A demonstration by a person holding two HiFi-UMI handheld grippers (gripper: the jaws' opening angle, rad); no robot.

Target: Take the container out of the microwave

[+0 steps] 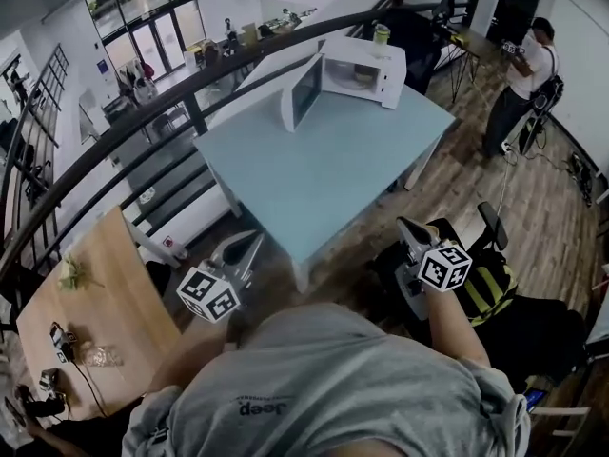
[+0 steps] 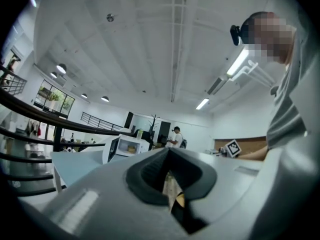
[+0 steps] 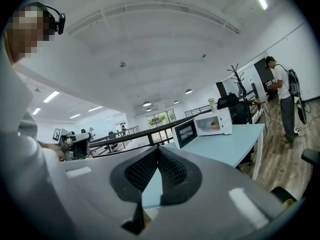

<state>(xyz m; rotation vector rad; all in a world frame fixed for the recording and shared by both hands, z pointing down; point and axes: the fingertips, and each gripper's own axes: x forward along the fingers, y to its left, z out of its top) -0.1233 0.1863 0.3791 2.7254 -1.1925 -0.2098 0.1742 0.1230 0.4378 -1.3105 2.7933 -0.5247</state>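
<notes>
A white microwave [image 1: 371, 65] stands at the far end of a light blue table [image 1: 324, 179], its door [image 1: 303, 91] swung open to the left. Inside it sits a small tan container [image 1: 364, 76], which also shows in the right gripper view [image 3: 215, 125] and faintly in the left gripper view [image 2: 132, 149]. Both grippers are well short of the table's near edge, held level and pointing toward the microwave. My left gripper [image 1: 247, 241] [image 2: 169, 151] is shut with nothing in it. My right gripper [image 1: 409, 227] [image 3: 158, 149] is also shut and empty.
A cup with a green lid [image 1: 382, 34] stands on top of the microwave. A black railing [image 1: 143, 127] curves along the table's left side. A wooden table [image 1: 95, 293] lies at lower left, a black chair and bag [image 1: 495, 288] at right. A person [image 1: 519, 74] stands at the back right.
</notes>
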